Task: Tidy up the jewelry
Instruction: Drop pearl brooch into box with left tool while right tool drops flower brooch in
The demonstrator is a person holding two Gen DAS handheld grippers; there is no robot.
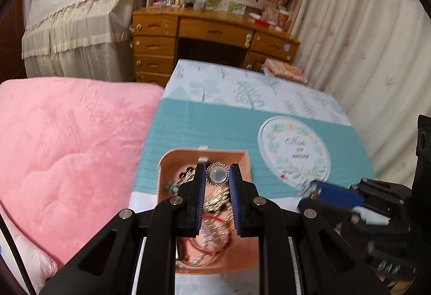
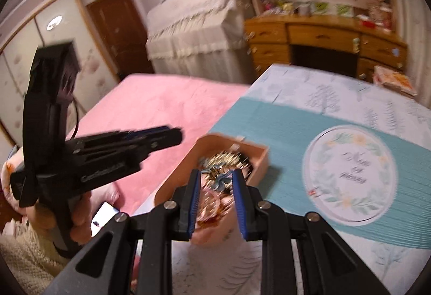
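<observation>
A peach jewelry box (image 1: 243, 160) sits open on a teal and white floral cloth (image 1: 215, 122), filled with gold pieces, red cord and pearl strands. My left gripper (image 1: 217, 174) is shut on a round silver brooch (image 1: 217, 174) with a pale stone, held over the box. My right gripper (image 2: 216, 178) is over the same box (image 2: 260, 160), its jaws part open around a small blue flower piece (image 2: 221, 181); whether they touch it I cannot tell. It also shows in the left wrist view (image 1: 309, 192). The left gripper appears in the right wrist view (image 2: 177, 137).
A pink quilt (image 1: 67, 147) lies left of the cloth-covered surface. A wooden desk (image 1: 212, 28) with bookshelves stands behind. A cream-draped piece of furniture (image 1: 78, 20) is at the back left and a curtain (image 1: 363, 47) at the right. A phone (image 2: 103, 217) lies at lower left.
</observation>
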